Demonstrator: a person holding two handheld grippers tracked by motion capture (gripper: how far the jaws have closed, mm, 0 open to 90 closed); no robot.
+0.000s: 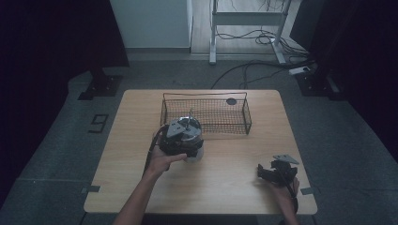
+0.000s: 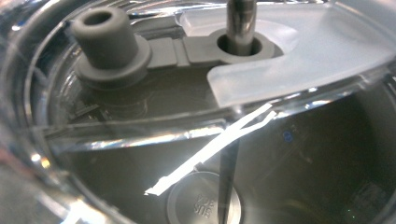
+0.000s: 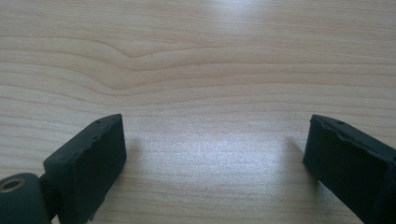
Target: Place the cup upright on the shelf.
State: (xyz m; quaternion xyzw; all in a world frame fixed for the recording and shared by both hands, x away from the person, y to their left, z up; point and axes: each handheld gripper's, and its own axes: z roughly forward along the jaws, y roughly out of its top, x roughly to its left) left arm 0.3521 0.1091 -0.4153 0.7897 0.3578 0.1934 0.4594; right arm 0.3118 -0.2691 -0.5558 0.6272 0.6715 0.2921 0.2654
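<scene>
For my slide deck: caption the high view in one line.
Left gripper on a clear lidded cup before a wire basket; right gripper rests open.

Left gripper (image 1: 182, 136) covers most of clear jar (image 1: 195, 153) in high view; its jaws hidden. Jar rim (image 2: 28, 154) blurred, cut by edges. Embossed letters on lid cap (image 2: 204, 203) unreadable.

Left gripper (image 1: 184, 140) over clear cup (image 1: 196, 153); basket (image 1: 205, 115) behind.

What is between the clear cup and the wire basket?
Nothing visible. The clear cup, under the left gripper, sits right in front of the wire basket, whose near wall it would need to be lifted over. The right gripper rests far off, jaws open.
</scene>
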